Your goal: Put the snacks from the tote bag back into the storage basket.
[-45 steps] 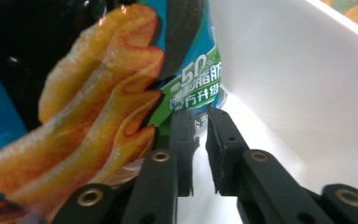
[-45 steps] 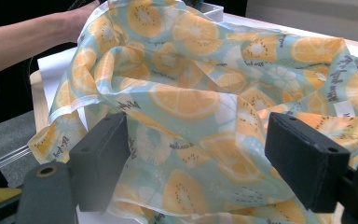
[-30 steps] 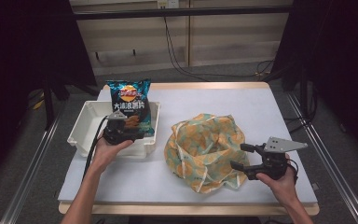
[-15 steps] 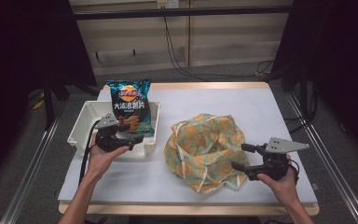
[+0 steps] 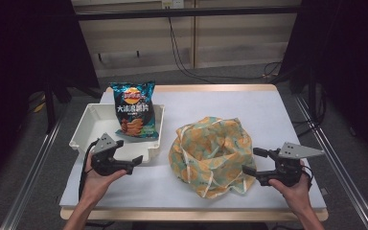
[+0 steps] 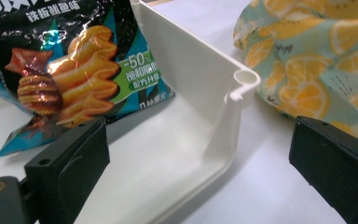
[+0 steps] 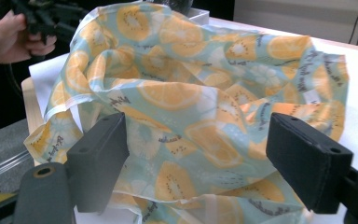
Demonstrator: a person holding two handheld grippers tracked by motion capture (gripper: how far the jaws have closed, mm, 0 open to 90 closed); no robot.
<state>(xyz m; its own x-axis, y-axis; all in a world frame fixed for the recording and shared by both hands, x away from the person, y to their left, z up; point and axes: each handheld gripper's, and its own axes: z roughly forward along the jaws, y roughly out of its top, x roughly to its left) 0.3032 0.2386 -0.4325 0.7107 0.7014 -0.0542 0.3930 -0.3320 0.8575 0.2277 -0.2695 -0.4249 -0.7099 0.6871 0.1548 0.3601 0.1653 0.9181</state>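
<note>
My left gripper (image 5: pixel 130 164) sits in my left hand (image 5: pixel 96 179) just off the near right corner of the shallow white plastic tray (image 5: pixel 88 125). Its 2 black jaws have just been opening and now stand spread wide, with nothing between them. In the left gripper view that tray corner (image 6: pixel 242 79) lies straight ahead of the gap, apart from both jaws. Beyond my left jaw, inside the tray, the blue foil bag of potato chips with orange crisps printed on it (image 6: pixel 74 70) leans against the far wall; in the high view the bag (image 5: pixel 133 111) rises above the tray's far rim. Past my right jaw I see the edge of the crumpled pale green cloth bag printed with orange slices (image 6: pixel 317 56).

My right gripper (image 5: pixel 250 162) is held in my right hand (image 5: pixel 294 189), level with the table and pointing at that cloth bag (image 5: pixel 213 153). Its 2 jaws are spread too. In the right gripper view the cloth (image 7: pixel 200 107) bulges between and beyond them, its near hem lying in the gap, and I cannot tell whether either pad touches it. Far ahead of that gripper my left hand (image 7: pixel 14 37) shows at the upper left. Everything rests on the white-topped table (image 5: pixel 249 103).
</note>
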